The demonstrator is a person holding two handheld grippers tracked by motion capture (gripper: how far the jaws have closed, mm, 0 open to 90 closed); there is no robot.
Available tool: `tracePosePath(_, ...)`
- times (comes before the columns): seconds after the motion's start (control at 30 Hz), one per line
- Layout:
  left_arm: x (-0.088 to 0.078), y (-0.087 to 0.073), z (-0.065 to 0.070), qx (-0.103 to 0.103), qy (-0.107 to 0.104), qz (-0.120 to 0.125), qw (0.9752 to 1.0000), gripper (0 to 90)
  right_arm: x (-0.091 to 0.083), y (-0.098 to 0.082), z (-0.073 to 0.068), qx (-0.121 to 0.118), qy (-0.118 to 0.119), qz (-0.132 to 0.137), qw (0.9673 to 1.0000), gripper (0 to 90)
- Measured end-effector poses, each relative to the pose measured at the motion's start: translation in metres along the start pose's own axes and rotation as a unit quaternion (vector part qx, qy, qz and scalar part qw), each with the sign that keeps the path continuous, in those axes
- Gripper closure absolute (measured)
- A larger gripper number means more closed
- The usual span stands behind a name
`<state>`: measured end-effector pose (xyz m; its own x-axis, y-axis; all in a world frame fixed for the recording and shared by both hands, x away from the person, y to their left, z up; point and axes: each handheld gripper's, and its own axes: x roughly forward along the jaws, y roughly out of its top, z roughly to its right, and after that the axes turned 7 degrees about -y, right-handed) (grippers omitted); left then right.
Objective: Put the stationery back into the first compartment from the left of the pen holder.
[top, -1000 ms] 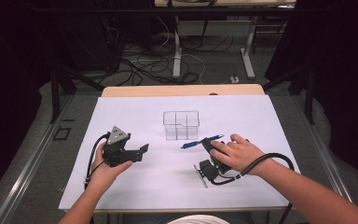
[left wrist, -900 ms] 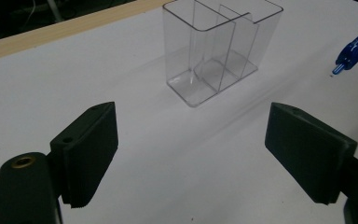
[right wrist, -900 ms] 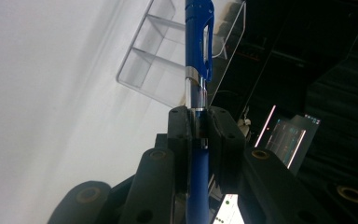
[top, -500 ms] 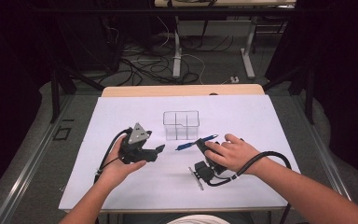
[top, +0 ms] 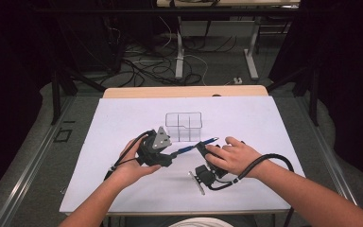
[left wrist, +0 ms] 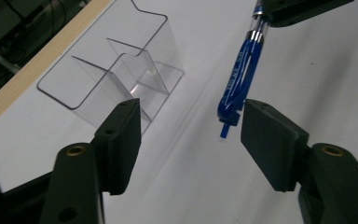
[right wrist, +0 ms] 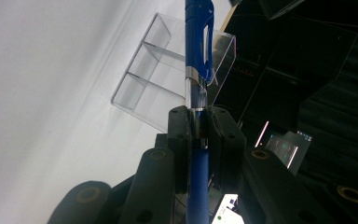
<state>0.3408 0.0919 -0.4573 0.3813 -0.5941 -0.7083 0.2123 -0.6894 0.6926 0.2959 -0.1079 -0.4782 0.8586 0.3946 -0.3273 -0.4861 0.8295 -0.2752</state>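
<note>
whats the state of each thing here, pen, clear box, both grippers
blue pen: off the table, clamped at its middle by the right gripper
clear organizer: upright on the white sheet, compartments empty
right gripper: shut on the pen
left gripper: jaws have just been closing, not touching the pen's tip end

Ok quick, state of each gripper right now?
Left gripper: open, jaws have just been closing, tip of the blue pen near them, pads not touching it.
Right gripper: shut on the blue pen.

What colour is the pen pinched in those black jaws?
The pen is blue, with a silver band at its middle. The right gripper view shows it best.
</note>
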Motion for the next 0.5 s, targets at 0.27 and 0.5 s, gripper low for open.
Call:
tracePosePath(0.27,0.01,0.013,0.006,0.016,-0.02,-0.035,0.9991,47.8,0.001,0.002,0.001,-0.004,-0.002,0.0,1.0,80.0)
tracePosePath(0.5,0.017,0.02,0.009,0.021,-0.025,-0.049,0.9983,52.0,0.001,0.003,0.001,-0.01,-0.004,0.008,0.9999,79.9)
